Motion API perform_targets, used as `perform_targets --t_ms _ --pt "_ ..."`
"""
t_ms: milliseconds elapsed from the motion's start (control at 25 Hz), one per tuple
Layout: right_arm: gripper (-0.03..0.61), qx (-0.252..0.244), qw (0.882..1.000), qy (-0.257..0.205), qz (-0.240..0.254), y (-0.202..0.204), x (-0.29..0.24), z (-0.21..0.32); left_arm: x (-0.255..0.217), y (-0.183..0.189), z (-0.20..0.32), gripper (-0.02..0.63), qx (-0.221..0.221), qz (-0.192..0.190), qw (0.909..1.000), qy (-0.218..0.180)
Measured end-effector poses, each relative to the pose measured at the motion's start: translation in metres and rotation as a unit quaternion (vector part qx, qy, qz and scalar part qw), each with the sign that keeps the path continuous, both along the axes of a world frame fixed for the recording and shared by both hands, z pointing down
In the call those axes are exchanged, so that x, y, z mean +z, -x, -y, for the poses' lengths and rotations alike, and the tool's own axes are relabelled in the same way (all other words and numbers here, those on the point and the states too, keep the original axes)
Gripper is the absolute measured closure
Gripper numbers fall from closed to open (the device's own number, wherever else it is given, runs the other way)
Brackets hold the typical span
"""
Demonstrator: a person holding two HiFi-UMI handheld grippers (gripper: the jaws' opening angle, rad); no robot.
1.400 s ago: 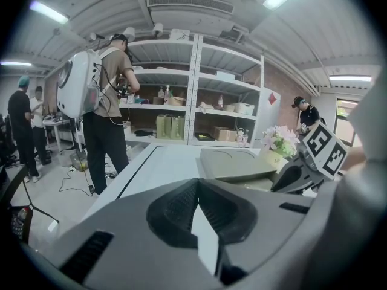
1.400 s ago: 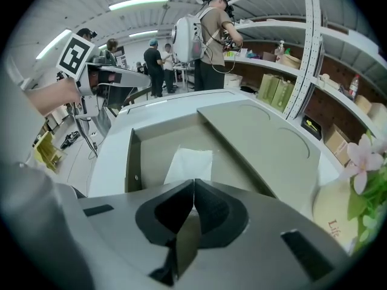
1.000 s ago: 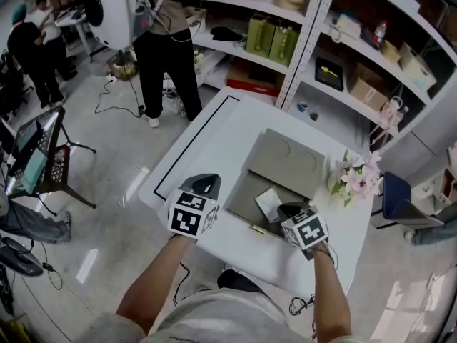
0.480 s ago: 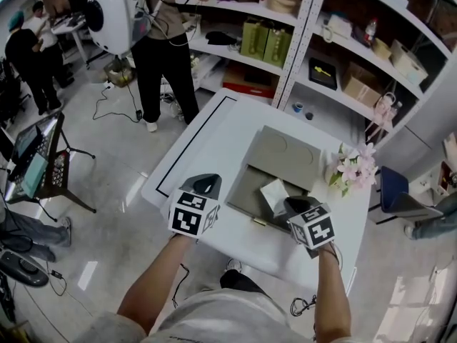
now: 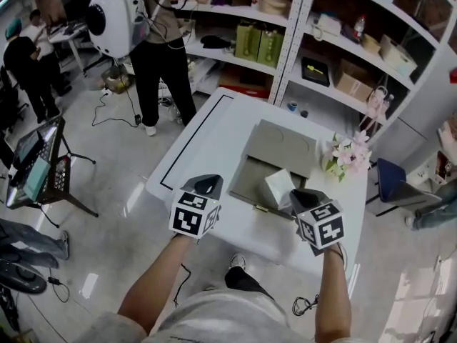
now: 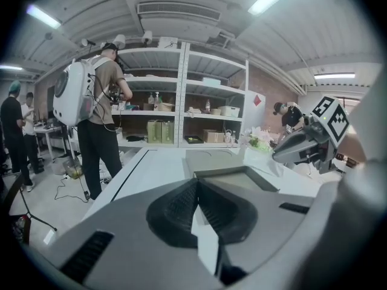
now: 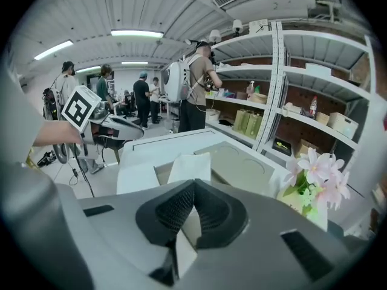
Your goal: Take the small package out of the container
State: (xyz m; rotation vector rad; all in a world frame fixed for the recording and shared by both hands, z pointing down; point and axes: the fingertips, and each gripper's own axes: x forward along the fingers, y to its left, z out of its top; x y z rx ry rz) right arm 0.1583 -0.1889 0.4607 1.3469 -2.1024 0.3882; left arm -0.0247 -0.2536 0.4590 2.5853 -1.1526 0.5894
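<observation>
The right gripper [image 5: 303,199] is clamping shut on the small package [image 5: 277,186]. The left gripper [image 5: 207,186], jaws pressed together and empty, is hovering at the table's 7 o'clock. The white table [image 5: 214,131] is carrying the open grey container [image 5: 250,188] at centre and flowers [image 5: 348,154] at 2 o'clock. The package is being held at the container's 3 o'clock side.

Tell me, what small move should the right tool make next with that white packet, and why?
Probably carry the small package sideways onto the table beside the container. The right gripper has its fingers shut on it, and it appears held up over the open container, so what remains is moving it clear.
</observation>
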Motion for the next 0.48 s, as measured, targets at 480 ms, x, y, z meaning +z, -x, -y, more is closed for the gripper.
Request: perform_targets --t_ms 480 --pt "0.572 0.051 0.996 -0.065 0.018 0.004 -0.04 -0.058 -0.012 0.009 -0.05 0.609 0.012 -0.003 0.9999 -0.008"
